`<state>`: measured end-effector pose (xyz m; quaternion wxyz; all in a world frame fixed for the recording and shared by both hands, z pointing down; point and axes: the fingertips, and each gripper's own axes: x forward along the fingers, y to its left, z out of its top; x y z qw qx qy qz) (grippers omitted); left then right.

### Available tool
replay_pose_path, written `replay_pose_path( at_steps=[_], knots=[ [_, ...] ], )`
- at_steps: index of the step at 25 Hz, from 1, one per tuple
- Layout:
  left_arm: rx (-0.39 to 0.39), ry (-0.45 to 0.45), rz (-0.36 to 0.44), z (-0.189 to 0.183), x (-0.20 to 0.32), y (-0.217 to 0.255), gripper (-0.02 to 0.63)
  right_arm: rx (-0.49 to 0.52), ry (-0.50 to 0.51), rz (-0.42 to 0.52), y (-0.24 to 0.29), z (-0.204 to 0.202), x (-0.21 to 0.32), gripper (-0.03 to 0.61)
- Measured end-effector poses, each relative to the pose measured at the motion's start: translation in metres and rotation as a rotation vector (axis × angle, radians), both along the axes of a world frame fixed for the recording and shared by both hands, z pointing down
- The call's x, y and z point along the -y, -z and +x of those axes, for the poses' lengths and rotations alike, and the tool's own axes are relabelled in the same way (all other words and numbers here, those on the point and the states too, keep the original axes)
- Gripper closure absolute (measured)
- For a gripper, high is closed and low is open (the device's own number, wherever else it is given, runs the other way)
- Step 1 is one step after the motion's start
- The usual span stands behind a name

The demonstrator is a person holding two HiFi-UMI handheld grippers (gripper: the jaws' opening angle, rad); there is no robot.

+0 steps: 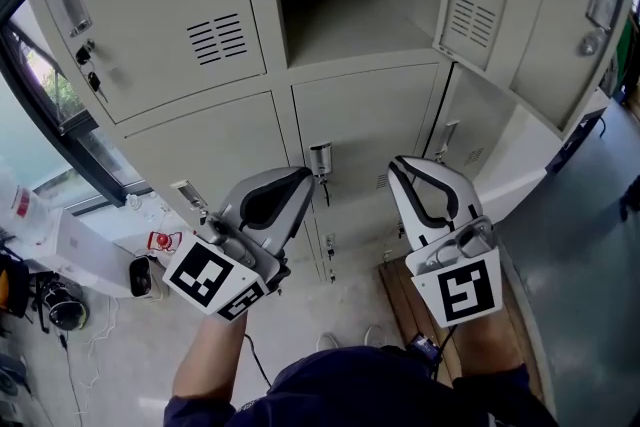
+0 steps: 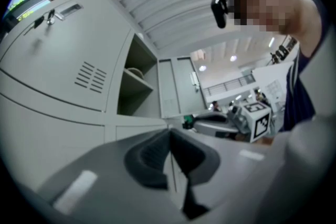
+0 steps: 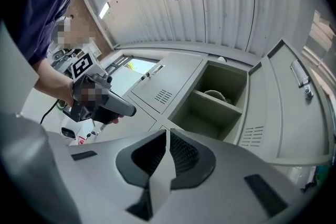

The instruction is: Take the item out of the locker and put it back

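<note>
One pale, rounded item [image 3: 214,95] sits on the shelf [image 3: 223,106] inside the locker's [image 1: 190,35] open compartment [image 1: 350,30]. Below that compartment and clear of the locker, the left claw [image 1: 298,179] and right claw [image 1: 400,165] are each pressed together, holding nothing.

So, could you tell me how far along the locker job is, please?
Done: the door is open. In hand: nothing; the left hand-held gripper and right hand-held gripper are shut, empty. Left: the item sits on the upper shelf, apparently awaiting removal and return.
</note>
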<state>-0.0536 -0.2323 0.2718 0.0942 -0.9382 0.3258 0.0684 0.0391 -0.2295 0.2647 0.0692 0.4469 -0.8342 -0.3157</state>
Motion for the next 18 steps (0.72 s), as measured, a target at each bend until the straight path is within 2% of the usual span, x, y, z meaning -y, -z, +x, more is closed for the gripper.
replay_pose_path(
  at_steps=[18],
  knots=[
    [-0.014, -0.013, -0.013, -0.0072, 0.0040, -0.0028, 0.609, 0.016, -0.003, -0.030, -0.0081, -0.0088, 0.0101, 0.554]
  ],
)
